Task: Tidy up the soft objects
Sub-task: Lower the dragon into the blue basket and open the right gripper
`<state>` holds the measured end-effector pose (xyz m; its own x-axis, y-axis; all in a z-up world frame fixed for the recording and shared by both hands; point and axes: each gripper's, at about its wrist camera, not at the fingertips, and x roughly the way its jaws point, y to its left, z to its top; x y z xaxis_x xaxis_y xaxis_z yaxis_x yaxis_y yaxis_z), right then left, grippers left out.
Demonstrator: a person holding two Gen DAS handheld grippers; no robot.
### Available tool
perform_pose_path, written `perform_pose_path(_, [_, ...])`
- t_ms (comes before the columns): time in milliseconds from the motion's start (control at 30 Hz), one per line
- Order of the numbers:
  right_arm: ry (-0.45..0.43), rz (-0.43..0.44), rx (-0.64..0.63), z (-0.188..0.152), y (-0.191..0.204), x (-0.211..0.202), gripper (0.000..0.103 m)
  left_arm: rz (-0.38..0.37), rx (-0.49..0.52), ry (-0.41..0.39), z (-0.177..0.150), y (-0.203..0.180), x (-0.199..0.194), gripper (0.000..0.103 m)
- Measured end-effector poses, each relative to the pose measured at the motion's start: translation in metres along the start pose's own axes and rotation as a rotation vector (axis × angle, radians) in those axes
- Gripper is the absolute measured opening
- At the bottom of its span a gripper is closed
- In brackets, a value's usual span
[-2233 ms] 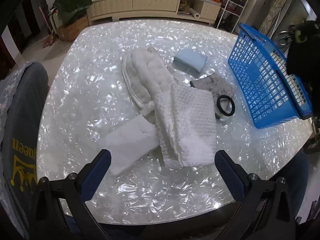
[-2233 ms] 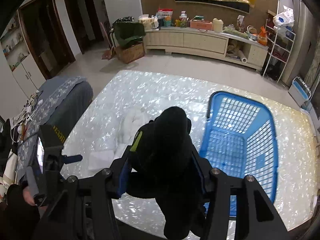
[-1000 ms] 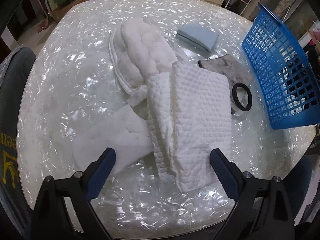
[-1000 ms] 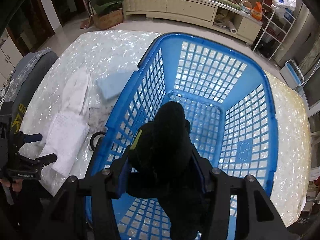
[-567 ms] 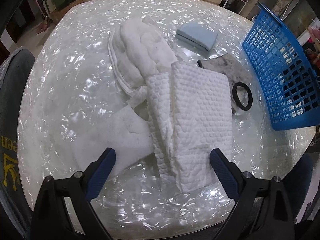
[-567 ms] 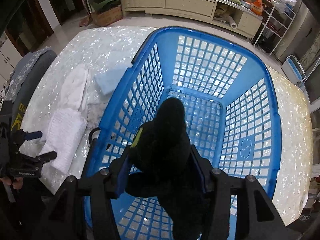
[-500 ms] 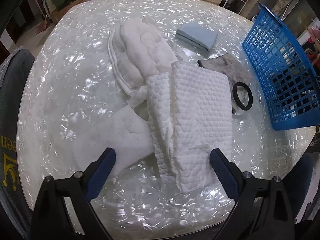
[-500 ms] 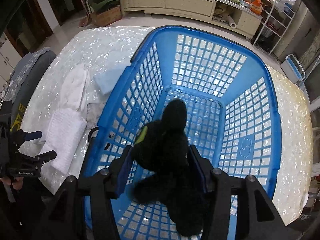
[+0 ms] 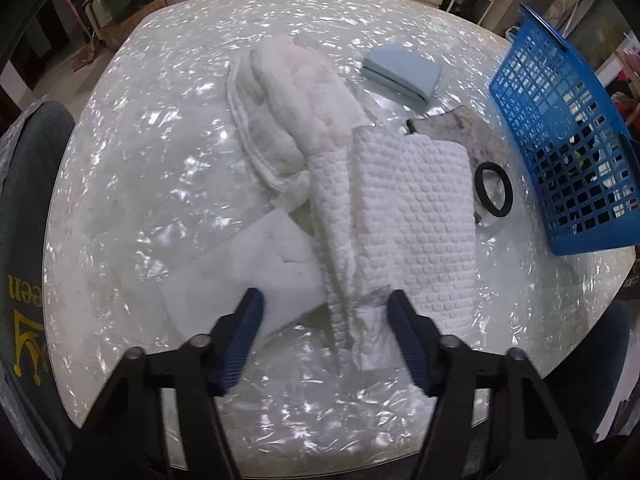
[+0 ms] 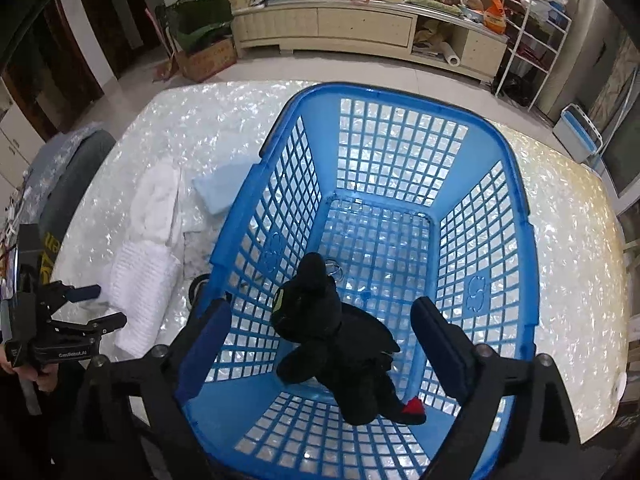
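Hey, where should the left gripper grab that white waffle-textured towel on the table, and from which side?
Take the waffle towel at its near end, where the folded layers bunch into a narrow tail. Come in from the near table edge: the left gripper already straddles that tail with its jaws open, and the bunched fold looks easier to pinch than the flat middle.

Left tongs (image 9: 322, 312) sat open around the near end of the waffle towel (image 9: 412, 216) (fluffy towel (image 9: 296, 92) behind) on the desk (image 9: 160, 128); blue basket (image 9: 560, 136) right.
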<state>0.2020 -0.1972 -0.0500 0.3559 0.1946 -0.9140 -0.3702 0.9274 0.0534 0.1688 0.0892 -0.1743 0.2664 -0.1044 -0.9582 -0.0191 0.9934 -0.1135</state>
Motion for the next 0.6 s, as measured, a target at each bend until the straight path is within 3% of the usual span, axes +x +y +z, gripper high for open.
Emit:
perform_pose_path(200, [-0.046, 0.026, 0.051, -0.002, 0.001, -0.016, 0.091, -0.016, -0.015, 0.001, -0.001, 0.010, -0.005, 0.054])
perform_pose_path(600, [-0.092, 0.038, 0.034, -0.012, 0.013, -0.040, 0.092, -0.041, -0.039, 0.002, -0.012, 0.016, -0.017, 0.055])
